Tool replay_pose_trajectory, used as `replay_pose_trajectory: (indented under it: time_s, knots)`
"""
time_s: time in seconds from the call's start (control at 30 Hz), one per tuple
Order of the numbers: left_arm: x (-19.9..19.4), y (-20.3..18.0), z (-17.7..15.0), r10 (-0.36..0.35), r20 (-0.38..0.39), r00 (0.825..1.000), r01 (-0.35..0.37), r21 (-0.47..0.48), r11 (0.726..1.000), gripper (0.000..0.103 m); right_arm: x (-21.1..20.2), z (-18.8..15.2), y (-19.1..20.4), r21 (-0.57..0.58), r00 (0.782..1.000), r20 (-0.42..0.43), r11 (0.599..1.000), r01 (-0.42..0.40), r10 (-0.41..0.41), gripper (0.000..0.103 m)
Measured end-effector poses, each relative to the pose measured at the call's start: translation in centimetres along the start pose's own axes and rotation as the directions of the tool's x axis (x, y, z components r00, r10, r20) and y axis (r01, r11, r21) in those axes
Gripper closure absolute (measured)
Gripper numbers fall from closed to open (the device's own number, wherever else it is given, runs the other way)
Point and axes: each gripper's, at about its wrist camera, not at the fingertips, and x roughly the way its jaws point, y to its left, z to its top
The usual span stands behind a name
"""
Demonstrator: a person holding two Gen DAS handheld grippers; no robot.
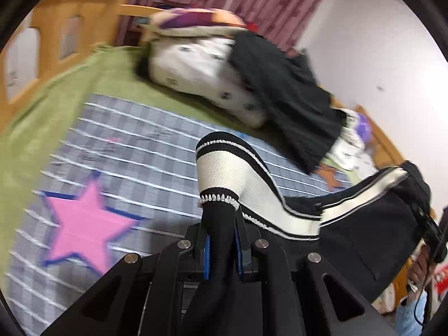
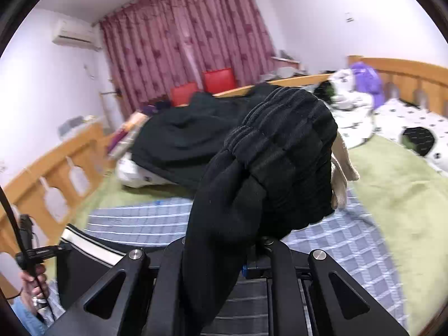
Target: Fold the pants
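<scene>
The left gripper point(image 1: 221, 224) is clamped on the striped cuff of the black pants point(image 1: 350, 224). The right gripper point(image 2: 252, 249) is clamped on their bunched waistband, with a cream drawstring point(image 2: 343, 165) hanging beside it. The pants hang between both grippers above the checked sheet point(image 1: 134, 151). Beyond the sheet lies a black garment point(image 2: 182, 142), then a pink curtain point(image 2: 182, 42).

Wooden bed frame point(image 2: 403, 67) stood around a green blanket point(image 2: 392, 184), grey checked sheet point(image 1: 134, 151) with pink star point(image 1: 84, 221) lay on it, pink curtain point(image 2: 184, 44) hung behind, red chairs point(image 2: 218, 79) beyond the frame.
</scene>
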Motion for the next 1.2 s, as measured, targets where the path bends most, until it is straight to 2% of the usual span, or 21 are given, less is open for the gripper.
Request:
replay_pose_trajectory:
  time_s: [0.07, 0.13, 0.23, 0.27, 0.3, 0.33, 0.37, 0.47, 0.53, 0.57, 0.63, 0.7, 0.8, 0.9, 0.93, 1.0, 1.03, 1.07, 1.1, 1.13, 1.2]
  knots:
    - [0.0, 2.4, 0.3, 0.075, -0.008, 0.997, -0.075, 0.011, 0.997, 0.09, 1.3, -1.1, 0.3, 0.025, 0.998, -0.025, 0.998, -0.052, 0.052, 0.089]
    - [1.3, 4.4, 0.0, 0.138, -0.03, 0.99, -0.138, 0.015, 0.99, 0.088, 3.6, -2.9, 0.0, 0.044, 0.996, -0.065, 0.997, -0.059, 0.062, 0.089]
    - [5.0, 7.7, -2.0, 0.205, -0.091, 0.974, -0.208, -0.023, 0.978, 0.084, 9.6, -7.3, -2.2, 0.078, 0.974, -0.225, 0.997, -0.01, 0.028, 0.089]
    - [6.0, 8.4, -2.6, 0.235, -0.095, 0.967, -0.239, -0.038, 0.97, 0.082, 11.5, -8.7, -2.9, 0.058, 0.96, -0.28, 0.997, 0.045, -0.027, 0.089]
    - [7.2, 8.9, -3.1, 0.279, -0.11, 0.954, -0.284, -0.041, 0.958, 0.078, 13.4, -10.3, -3.7, 0.025, 0.932, -0.351, 0.994, 0.108, -0.092, 0.086]
    - [8.4, 9.0, -3.3, 0.324, -0.144, 0.935, -0.329, -0.015, 0.944, 0.074, 15.1, -11.6, -4.5, -0.017, 0.89, -0.433, 0.989, 0.148, -0.141, 0.084]
    - [8.9, 8.8, -3.3, 0.351, -0.157, 0.923, -0.352, 0.023, 0.936, 0.072, 15.9, -12.4, -5.2, -0.04, 0.856, -0.496, 0.989, 0.144, -0.144, 0.083]
    - [8.2, 7.8, -3.0, 0.395, -0.098, 0.913, -0.391, 0.063, 0.918, 0.061, 14.3, -12.7, -6.2, 0.003, 0.864, -0.498, 0.996, 0.088, -0.074, 0.08]
    - [7.2, 7.0, -2.8, 0.424, -0.033, 0.905, -0.42, 0.086, 0.903, 0.051, 13.2, -12.8, -6.6, 0.037, 0.846, -0.528, 0.994, 0.105, -0.07, 0.078]
    - [6.5, 6.4, -2.6, 0.432, 0.013, 0.902, -0.431, 0.099, 0.897, 0.049, 12.6, -12.9, -6.8, 0.062, 0.85, -0.523, 0.992, 0.114, -0.065, 0.077]
    - [5.4, 5.8, -2.6, 0.426, 0.071, 0.902, -0.431, 0.109, 0.895, 0.043, 10.9, -12.5, -6.3, 0.029, 0.867, -0.48, 0.985, 0.168, -0.133, 0.074]
    - [4.6, 5.2, -2.5, 0.391, 0.113, 0.913, -0.402, 0.107, 0.909, 0.041, 9.1, -12.1, -5.5, -0.035, 0.89, -0.406, 0.976, 0.213, -0.209, 0.073]
    - [4.6, 4.5, -2.4, 0.323, 0.1, 0.941, -0.333, 0.113, 0.936, 0.039, 6.8, -11.3, -4.4, -0.047, 0.934, -0.273, 0.973, 0.226, -0.23, 0.072]
    - [6.1, 4.3, -3.2, 0.3, 0.047, 0.953, -0.304, 0.125, 0.945, 0.039, 7.3, -10.7, -2.2, -0.15, 0.961, -0.186, 0.972, 0.18, -0.207, 0.068]
    - [7.2, 4.5, -3.8, 0.303, 0.007, 0.953, -0.301, 0.134, 0.944, 0.038, 8.3, -11.0, -1.8, -0.176, 0.958, -0.207, 0.971, 0.163, -0.198, 0.068]
    - [9.5, 4.9, -4.9, 0.312, -0.092, 0.946, -0.296, 0.15, 0.943, 0.038, 11.4, -12.0, -1.8, -0.206, 0.921, -0.327, 0.967, 0.148, -0.211, 0.068]
    - [10.6, 5.1, -5.4, 0.324, -0.129, 0.937, -0.303, 0.162, 0.939, 0.037, 13.5, -13.1, -2.0, -0.233, 0.88, -0.396, 0.956, 0.18, -0.262, 0.068]
    - [10.6, 5.0, -5.8, 0.332, -0.117, 0.936, -0.31, 0.171, 0.935, 0.037, 14.8, -14.0, -2.1, -0.258, 0.852, -0.437, 0.947, 0.189, -0.289, 0.072]
    - [10.4, 4.7, -5.9, 0.339, -0.1, 0.935, -0.318, 0.183, 0.93, 0.037, 15.4, -14.7, -1.8, -0.3, 0.841, -0.439, 0.934, 0.194, -0.316, 0.073]
    - [10.2, 4.5, -5.9, 0.343, -0.107, 0.933, -0.32, 0.19, 0.928, 0.037, 15.3, -14.9, -1.0, -0.355, 0.846, -0.405, 0.912, 0.205, -0.347, 0.073]
    - [9.3, 4.3, -5.9, 0.31, -0.124, 0.942, -0.288, 0.172, 0.942, 0.037, 15.0, -14.8, -0.6, -0.365, 0.843, -0.394, 0.904, 0.223, -0.367, 0.073]
